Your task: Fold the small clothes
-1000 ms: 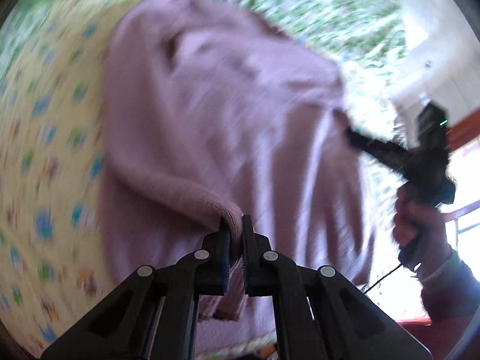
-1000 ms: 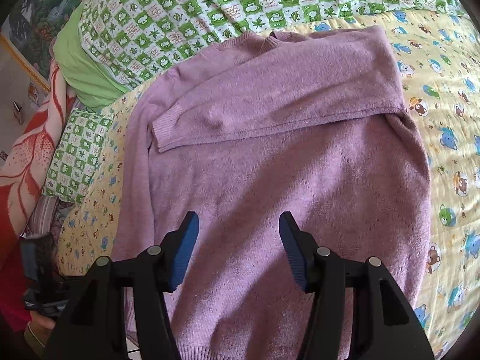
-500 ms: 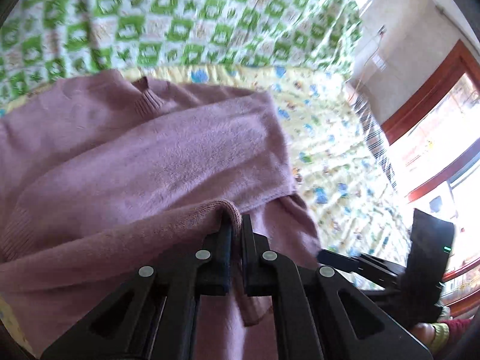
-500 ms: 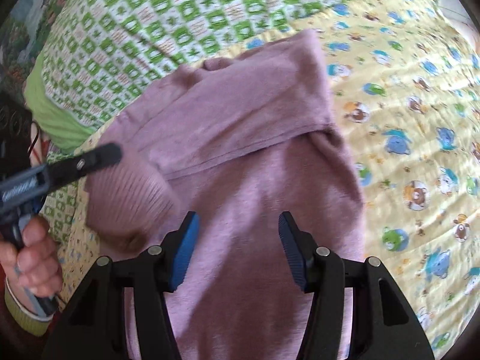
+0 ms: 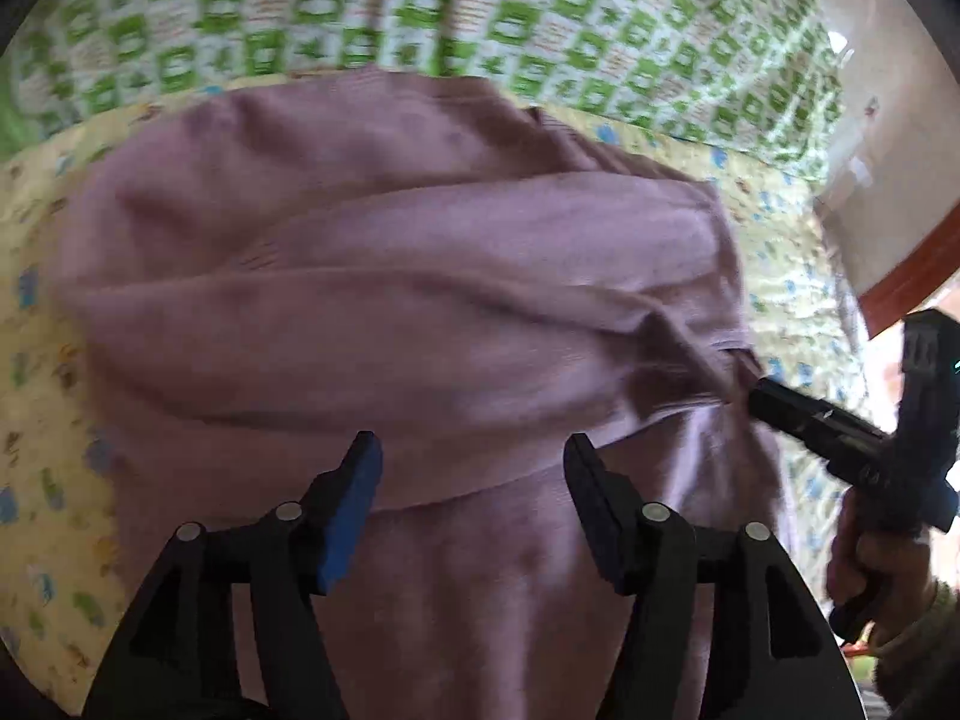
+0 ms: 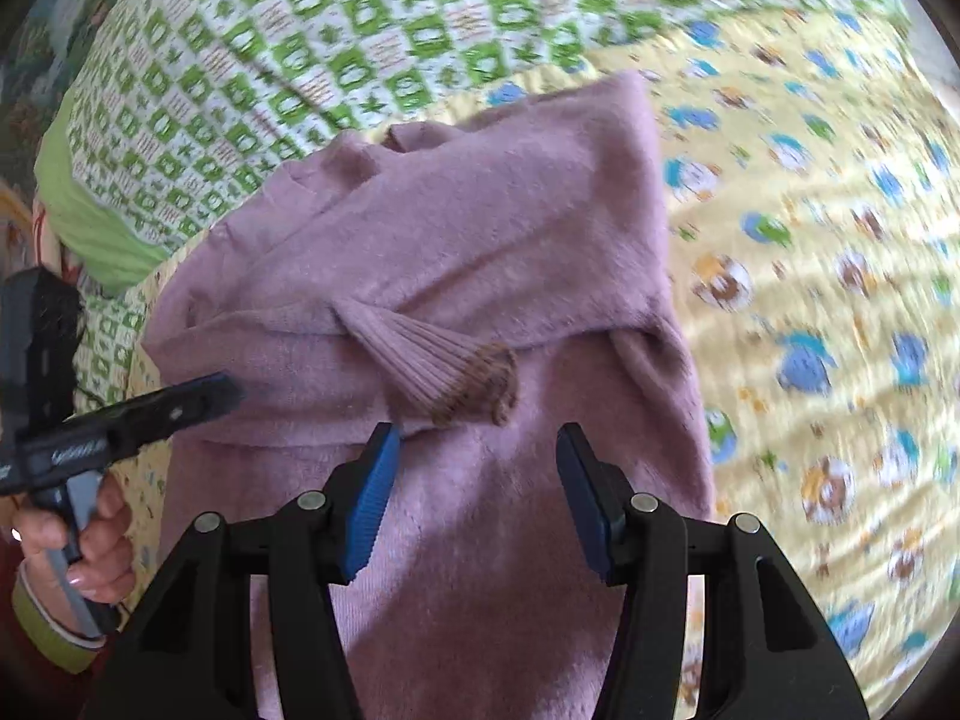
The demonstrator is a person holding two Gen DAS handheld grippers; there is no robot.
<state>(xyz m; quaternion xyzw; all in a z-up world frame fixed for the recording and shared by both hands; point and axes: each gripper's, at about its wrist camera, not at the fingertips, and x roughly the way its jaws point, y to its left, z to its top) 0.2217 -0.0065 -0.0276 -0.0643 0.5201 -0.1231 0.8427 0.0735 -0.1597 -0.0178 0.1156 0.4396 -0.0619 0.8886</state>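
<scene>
1. Sweater (image 6: 480, 276), mauve, fills mid-frame on a yellow quilt (image 6: 810, 252), sleeves crossed over its chest.
2. Left gripper (image 5: 471, 474) hovers above it, fingers spread, empty.
3. Right gripper (image 6: 477, 468) likewise spread, empty.

yellow cartoon-print sheet (image 6: 810, 252), green checked quilt (image 6: 360, 18) behind it

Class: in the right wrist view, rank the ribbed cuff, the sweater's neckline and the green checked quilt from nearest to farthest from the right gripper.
1. Cuff, just ahead of the right gripper.
2. Neckline, farther up the sweater.
3. Quilt, beyond it at the top.
</scene>
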